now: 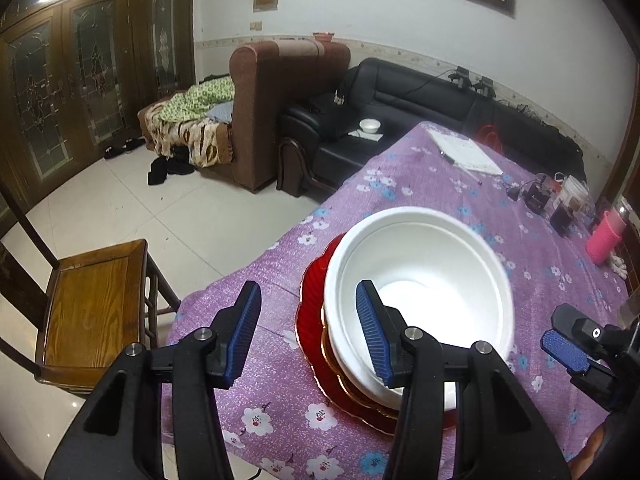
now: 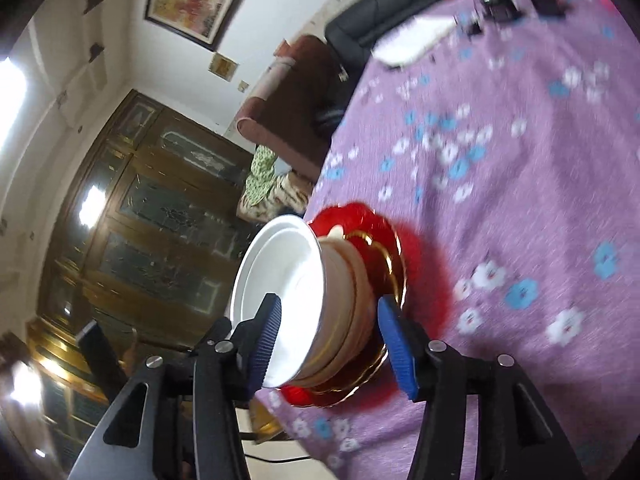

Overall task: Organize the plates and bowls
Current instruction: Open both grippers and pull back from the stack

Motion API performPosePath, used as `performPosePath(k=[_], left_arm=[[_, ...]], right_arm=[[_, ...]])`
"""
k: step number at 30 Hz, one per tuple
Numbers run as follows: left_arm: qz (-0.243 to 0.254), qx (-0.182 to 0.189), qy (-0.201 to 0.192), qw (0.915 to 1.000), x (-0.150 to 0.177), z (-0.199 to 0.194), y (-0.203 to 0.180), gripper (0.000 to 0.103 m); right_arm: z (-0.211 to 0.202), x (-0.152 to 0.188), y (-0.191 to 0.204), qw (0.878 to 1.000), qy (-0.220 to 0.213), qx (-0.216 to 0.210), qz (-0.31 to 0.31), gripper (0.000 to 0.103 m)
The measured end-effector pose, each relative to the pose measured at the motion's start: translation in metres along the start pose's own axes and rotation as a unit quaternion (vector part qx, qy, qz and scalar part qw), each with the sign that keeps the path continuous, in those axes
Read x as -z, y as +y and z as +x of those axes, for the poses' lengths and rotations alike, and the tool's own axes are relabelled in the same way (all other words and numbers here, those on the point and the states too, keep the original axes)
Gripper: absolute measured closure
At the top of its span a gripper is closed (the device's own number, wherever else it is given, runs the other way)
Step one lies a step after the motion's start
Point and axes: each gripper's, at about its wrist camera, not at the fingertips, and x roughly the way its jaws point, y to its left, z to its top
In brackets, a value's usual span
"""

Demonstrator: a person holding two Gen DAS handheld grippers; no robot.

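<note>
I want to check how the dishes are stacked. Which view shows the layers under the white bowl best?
The right wrist view: it sees the white bowl side-on, with stacked rims beneath it on the red plate. The left wrist view looks into the bowl, hiding most layers.

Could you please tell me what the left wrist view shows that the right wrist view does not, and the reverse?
Only the left wrist view shows the wooden chair, the pink cup and the open right gripper from outside.

Only the right wrist view shows the stack side-on, with cream dishes under the white bowl.

Both show the white bowl, red plate and purple tablecloth.
</note>
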Motion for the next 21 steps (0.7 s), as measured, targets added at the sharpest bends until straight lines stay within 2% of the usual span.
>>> performPosePath(k=[1,4,10,14,17,20,21], left_arm=[[0.002,0.000,-0.004,1.0000,0.001,-0.003,-0.002,0.054],[0.006,0.005,-0.014,0.9999,0.001,-0.014,-0.006,0.043],[0.022,0.015,-0.026,0.9993,0.002,-0.032,-0.018,0.041],[0.027,0.015,-0.028,0.9991,0.003,-0.039,-0.026,0.033],[0.032,0.013,-0.032,0.9989,0.004,-0.043,-0.030,0.032],[0.039,0.014,-0.035,0.9986,0.005,-0.045,-0.036,0.032],[0.041,0.014,-0.035,0.9985,0.005,-0.046,-0.038,0.032]], right_arm=[[-0.004,0.002,0.003,1.000,-0.006,0.004,-0.014,0.049],[-0.015,0.008,0.011,0.998,-0.024,0.010,-0.049,0.049],[-0.035,0.023,0.027,0.993,-0.050,0.010,-0.104,0.049],[-0.042,0.027,0.033,0.991,-0.058,0.006,-0.124,0.049],[-0.047,0.029,0.035,0.989,-0.066,0.003,-0.132,0.048],[-0.054,0.031,0.035,0.987,-0.078,0.000,-0.140,0.042],[-0.057,0.032,0.035,0.986,-0.084,-0.002,-0.142,0.036]])
